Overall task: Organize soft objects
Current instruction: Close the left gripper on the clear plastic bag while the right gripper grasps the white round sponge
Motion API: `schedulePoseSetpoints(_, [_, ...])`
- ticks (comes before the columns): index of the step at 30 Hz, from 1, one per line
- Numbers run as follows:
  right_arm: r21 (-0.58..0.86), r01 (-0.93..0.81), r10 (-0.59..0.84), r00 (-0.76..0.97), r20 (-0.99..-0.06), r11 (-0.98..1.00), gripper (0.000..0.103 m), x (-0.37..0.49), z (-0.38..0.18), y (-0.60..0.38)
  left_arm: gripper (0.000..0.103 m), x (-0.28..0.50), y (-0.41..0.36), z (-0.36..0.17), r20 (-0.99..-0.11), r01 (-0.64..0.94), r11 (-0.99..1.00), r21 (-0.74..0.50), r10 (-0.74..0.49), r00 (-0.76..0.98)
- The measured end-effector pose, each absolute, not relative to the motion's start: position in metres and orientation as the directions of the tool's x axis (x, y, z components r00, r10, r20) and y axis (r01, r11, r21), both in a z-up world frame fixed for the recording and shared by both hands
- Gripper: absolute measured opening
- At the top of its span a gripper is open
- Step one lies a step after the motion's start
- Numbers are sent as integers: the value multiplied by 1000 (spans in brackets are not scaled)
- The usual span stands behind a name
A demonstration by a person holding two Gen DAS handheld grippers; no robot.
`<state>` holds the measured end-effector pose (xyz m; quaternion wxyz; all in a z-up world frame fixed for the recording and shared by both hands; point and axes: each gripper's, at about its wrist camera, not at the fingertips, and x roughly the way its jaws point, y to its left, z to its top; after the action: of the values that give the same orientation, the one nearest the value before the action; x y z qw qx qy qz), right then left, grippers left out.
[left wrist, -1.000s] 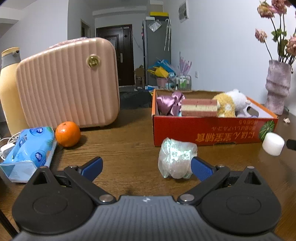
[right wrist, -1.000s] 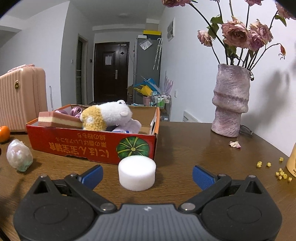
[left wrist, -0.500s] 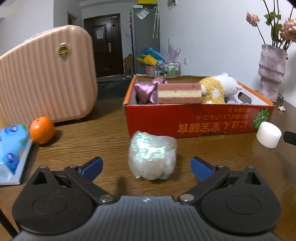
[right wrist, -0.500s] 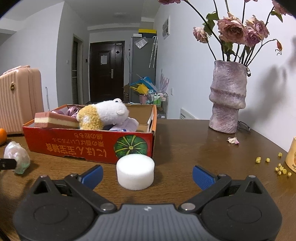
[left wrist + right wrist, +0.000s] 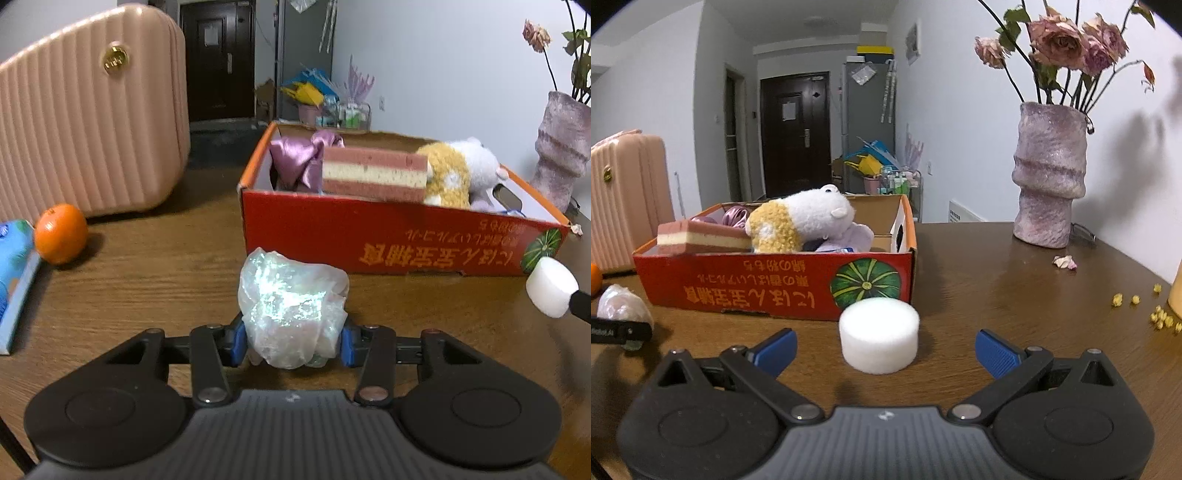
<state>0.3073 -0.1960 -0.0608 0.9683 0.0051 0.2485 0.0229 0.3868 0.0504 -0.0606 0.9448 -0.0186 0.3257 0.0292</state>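
Note:
My left gripper (image 5: 291, 341) is shut on a crumpled iridescent plastic bag (image 5: 291, 306) that rests on the wooden table in front of the red cardboard box (image 5: 388, 236). The bag also shows at the left edge of the right wrist view (image 5: 624, 308). The box holds a purple satin cloth (image 5: 301, 158), a pink and cream sponge (image 5: 373, 173) and a yellow and white plush toy (image 5: 458, 170). My right gripper (image 5: 884, 349) is open, its blue pads on either side of a white foam cylinder (image 5: 879, 334) standing on the table before the box (image 5: 775, 277).
A pink ribbed suitcase (image 5: 85, 133) stands at the back left, with an orange (image 5: 61, 232) and a blue tissue pack (image 5: 13, 273) before it. A purple vase of dried roses (image 5: 1049, 181) stands at the right. Yellow crumbs (image 5: 1156, 314) and a petal (image 5: 1065, 262) lie near it.
My left gripper moved forward around the iridescent bag and shut on it. My right gripper edged a little closer to the foam cylinder and stayed open.

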Motion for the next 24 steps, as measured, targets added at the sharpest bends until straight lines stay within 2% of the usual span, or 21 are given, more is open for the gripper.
schedulePoseSetpoints(9, [0, 29, -25, 861, -508, 1000, 103, 329, -64, -174, 46, 381, 50, -53, -578, -81, 997, -15, 57, 814])
schedulePoseSetpoints(14, [23, 69, -44, 821, -569, 997, 99, 347, -71, -177, 46, 377, 49, -49, -548, -88, 996, -7, 70, 833])
schedulePoseSetpoints(17, [43, 84, -42, 802, -596, 996, 92, 356, -74, -180, 46, 376, 48, -49, -545, -82, 997, -4, 67, 836])
schedulePoseSetpoints(19, [52, 91, -40, 793, -608, 994, 83, 361, -76, -181, 46, 376, 48, -49, -545, -79, 997, -6, 63, 836])
schedulePoseSetpoints(24, [70, 75, -14, 778, -628, 995, 71, 370, -81, -180, 46, 375, 47, -50, -544, -75, 997, 5, 65, 837])
